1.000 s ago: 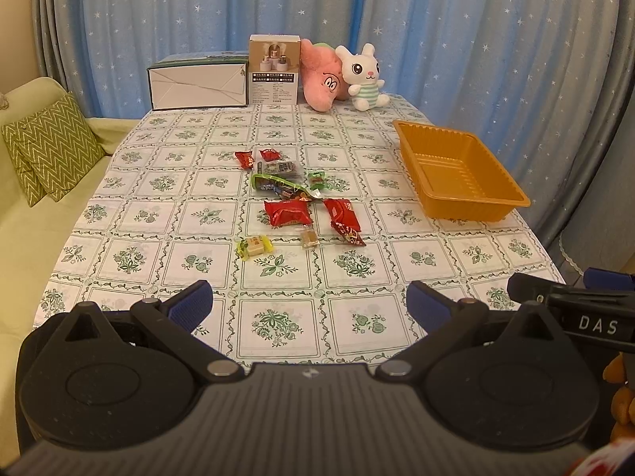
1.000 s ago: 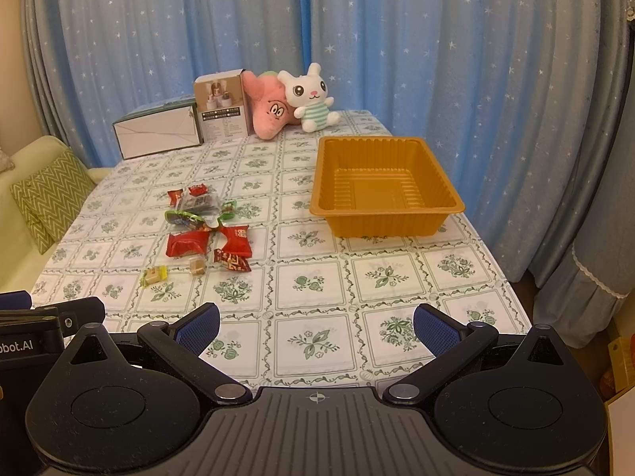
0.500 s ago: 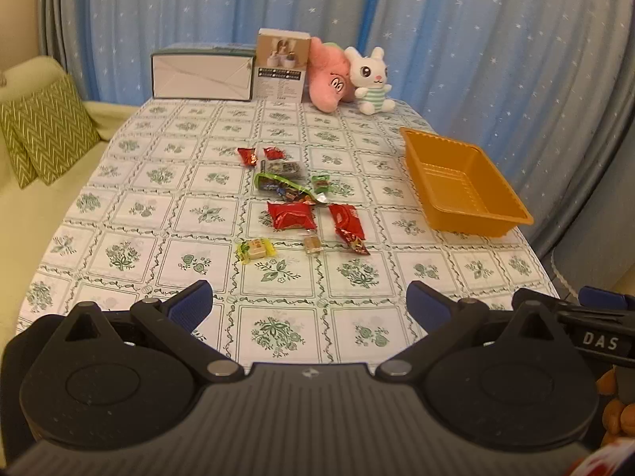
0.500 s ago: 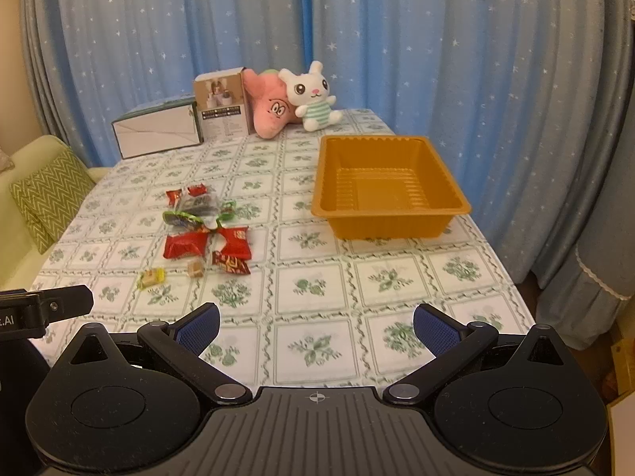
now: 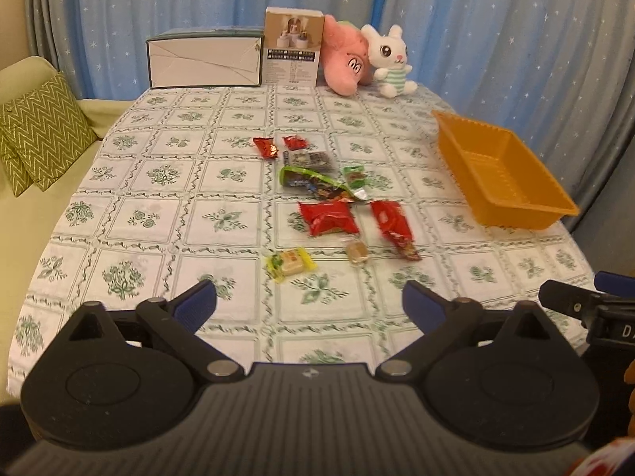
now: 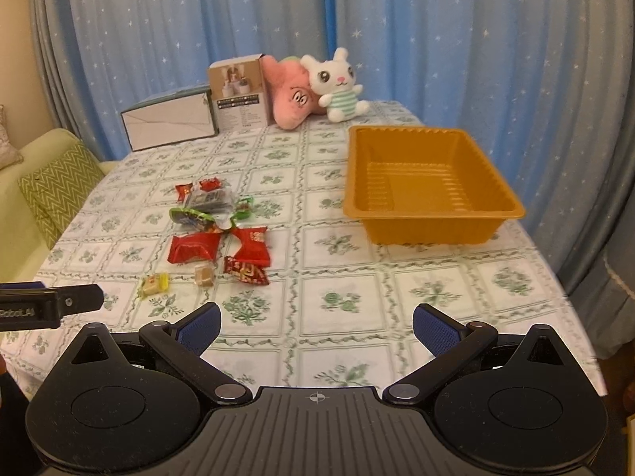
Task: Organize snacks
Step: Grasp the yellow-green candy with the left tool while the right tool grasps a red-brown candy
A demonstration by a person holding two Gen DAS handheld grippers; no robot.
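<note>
Both grippers hovering empty above the counter [image 5: 131,198]: left gripper [image 5: 308,302] wide but closing with nothing between its jaws, right gripper [image 6: 316,327] spread open. Snacks [image 5: 329,218] lying just ahead of the left gripper, orange tray [image 6: 430,214] ahead-right. Probably best lowering squarely over the nearest yellow candy [image 5: 291,263], pinching its body, not the crinkly wrapper ends.

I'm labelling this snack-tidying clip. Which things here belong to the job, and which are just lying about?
Job: wrapped snacks, orange tray, left gripper (jaws closing, nothing between), right gripper.
Lying about: plush rabbit, pink plush, two boxes, cushion.
</note>
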